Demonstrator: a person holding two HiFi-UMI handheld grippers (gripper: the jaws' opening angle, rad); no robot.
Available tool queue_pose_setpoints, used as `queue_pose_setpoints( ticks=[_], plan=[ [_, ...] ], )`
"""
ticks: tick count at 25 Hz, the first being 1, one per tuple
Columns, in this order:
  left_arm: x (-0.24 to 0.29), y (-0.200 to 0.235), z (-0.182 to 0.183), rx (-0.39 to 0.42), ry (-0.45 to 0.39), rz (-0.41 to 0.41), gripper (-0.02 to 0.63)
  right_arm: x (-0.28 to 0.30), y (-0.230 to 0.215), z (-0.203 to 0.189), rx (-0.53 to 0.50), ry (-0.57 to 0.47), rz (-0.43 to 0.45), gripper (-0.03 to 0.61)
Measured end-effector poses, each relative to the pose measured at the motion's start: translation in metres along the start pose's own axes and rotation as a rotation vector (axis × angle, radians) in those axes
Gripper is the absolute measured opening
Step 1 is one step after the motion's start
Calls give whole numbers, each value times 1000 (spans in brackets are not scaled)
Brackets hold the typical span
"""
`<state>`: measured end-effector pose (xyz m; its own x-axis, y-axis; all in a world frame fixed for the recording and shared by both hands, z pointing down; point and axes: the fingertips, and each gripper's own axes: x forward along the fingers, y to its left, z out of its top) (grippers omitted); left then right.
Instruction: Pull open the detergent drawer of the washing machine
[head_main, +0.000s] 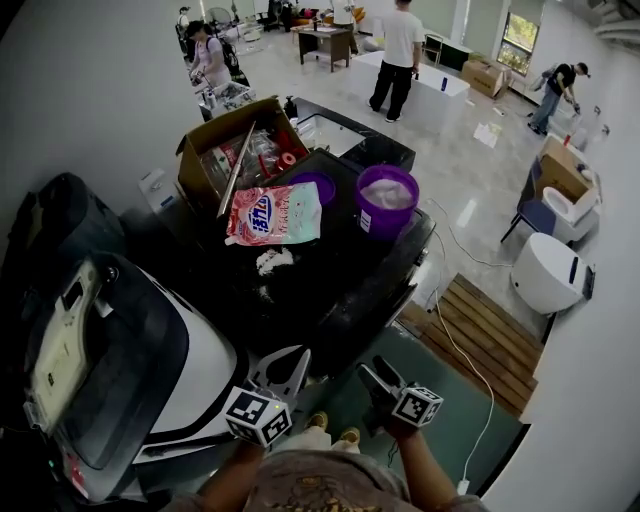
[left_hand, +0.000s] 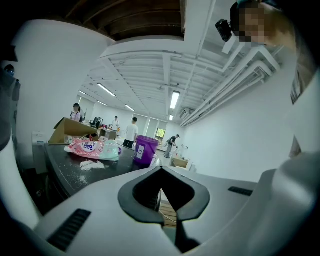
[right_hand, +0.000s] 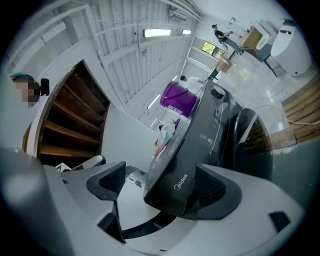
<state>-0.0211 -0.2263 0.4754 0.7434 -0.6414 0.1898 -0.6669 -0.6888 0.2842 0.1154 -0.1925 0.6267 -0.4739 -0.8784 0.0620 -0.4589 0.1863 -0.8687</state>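
**Inventory, near to far**

1. Left gripper (left_hand: 161, 197): lowest and closest to me. Its fingers are clenched tip to tip on nothing. It points out over the machine top and has no part in the pull.
2. Right gripper (head_main: 372, 376): just beside the left one, at the front face of the washing machine (head_main: 330, 290). Its fingers (right_hand: 107, 181) are released wide. The machine's upper front corner stands between them, and I see neither pad pressing on it.
3. Detergent drawer (right_hand: 172, 186): I take the badged dark panel at that corner for its front. It sits flush with the control panel beside it, so I judge it closed.
4. Machine top, front to back:
   - white powder (head_main: 272, 260), spilled mid-top
   - detergent bag (head_main: 272, 213), lying flat behind the powder
   - purple bucket (head_main: 386, 200), near the right edge
   - cardboard box (head_main: 235, 150), at the back left corner
5. Beyond: people at work across the hall floor.

**Status:** the fingers bracket the drawer corner, but none of the pull is done. 2 steps are left: close on the drawer front, then draw it out towards me.
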Motion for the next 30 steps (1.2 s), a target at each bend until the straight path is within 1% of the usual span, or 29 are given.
queue_pose_setpoints(
  ticks=[2,5,6,8,11,15,20,26,30],
  plan=[
    [-2,5,-2,3,0,7,21,11,0,-5,20,17,38,428],
    [-6,12,-10,8,7,19,21,30,20,0,28,9,163,428],
    [-7,13,-11,8,10,24,21,34,19,1,41,4,188,428],
    [-10,16,-14,9,17,34,21,40,11,-2,73,3,208,428],
    [-14,19,-14,1,27,56,21,47,-5,-10,127,3,218,428],
    [-20,26,-19,13,38,64,21,56,-20,-19,207,-12,229,424],
    [-26,29,-21,9,59,79,21,65,-43,-31,279,-19,214,422],
    [-32,37,-28,36,92,95,21,76,-61,-44,310,-18,202,405],
    [-37,41,-30,40,103,105,21,81,-66,-45,327,-32,208,398]
  ],
)
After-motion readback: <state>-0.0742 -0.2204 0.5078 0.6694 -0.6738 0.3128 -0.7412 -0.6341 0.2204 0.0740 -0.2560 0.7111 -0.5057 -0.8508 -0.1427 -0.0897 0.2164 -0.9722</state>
